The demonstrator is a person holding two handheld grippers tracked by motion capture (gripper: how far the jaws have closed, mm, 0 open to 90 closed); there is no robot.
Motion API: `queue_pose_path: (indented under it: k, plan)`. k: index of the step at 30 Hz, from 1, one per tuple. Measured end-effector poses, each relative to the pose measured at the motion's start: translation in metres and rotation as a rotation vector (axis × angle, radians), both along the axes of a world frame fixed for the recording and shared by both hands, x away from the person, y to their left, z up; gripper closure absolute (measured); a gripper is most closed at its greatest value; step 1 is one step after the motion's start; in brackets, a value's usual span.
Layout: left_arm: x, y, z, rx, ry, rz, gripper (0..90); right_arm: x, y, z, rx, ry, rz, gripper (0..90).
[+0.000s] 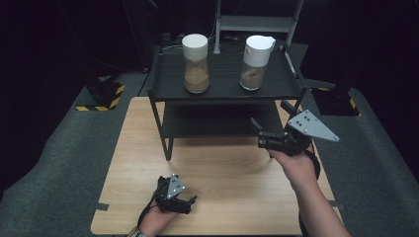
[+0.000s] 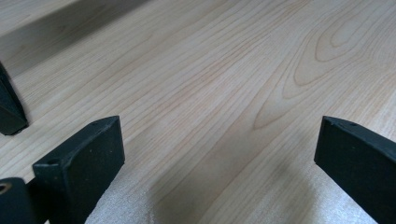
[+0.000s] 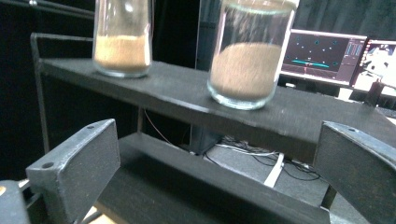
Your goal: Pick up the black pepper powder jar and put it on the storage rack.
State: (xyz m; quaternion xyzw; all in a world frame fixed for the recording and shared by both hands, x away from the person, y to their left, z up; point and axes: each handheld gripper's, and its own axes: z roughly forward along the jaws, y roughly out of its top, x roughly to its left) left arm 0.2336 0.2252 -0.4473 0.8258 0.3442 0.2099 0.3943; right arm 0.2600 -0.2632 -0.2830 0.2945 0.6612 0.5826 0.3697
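Note:
Two glass jars part-filled with brown powder stand on the top of a black two-tier shelf (image 1: 225, 89). The left jar (image 1: 195, 64) has a flat white lid; the right jar (image 1: 255, 61) has a white spouted lid. My right gripper (image 1: 270, 114) is open in front of the shelf's right end, below the top board and apart from both jars. In the right gripper view its open jaws (image 3: 219, 135) frame the shelf edge (image 3: 187, 95), with the nearer jar (image 3: 250, 60) above and the other jar (image 3: 122, 39) farther left. My left gripper (image 1: 190, 203) rests open and empty on the wooden table (image 1: 222, 168); only bare wood lies between its jaws (image 2: 219, 140).
A shelf foot (image 2: 9, 109) stands on the table at the far left of the left gripper view. The lower shelf board (image 3: 187, 179) is bare. Lit monitors (image 3: 322, 56) sit beyond the shelf. Yellow-black striped bases (image 1: 101, 96) and a pale metal frame (image 1: 257, 22) stand on the floor around.

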Motion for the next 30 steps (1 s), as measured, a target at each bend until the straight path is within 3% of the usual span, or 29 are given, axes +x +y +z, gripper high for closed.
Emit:
queue_pose_path:
  k: [12, 30]
  plan:
    - [-0.001, -0.001, 0.0, 0.006, -0.004, -0.004, 1.9, -0.021, -0.005, -0.032, -0.045, 0.018, 0.011, 0.0]
    - [-0.001, -0.001, 0.0, 0.009, -0.004, -0.005, 1.9, -0.04, -0.008, -0.086, -0.107, 0.119, -0.004, 0.0]
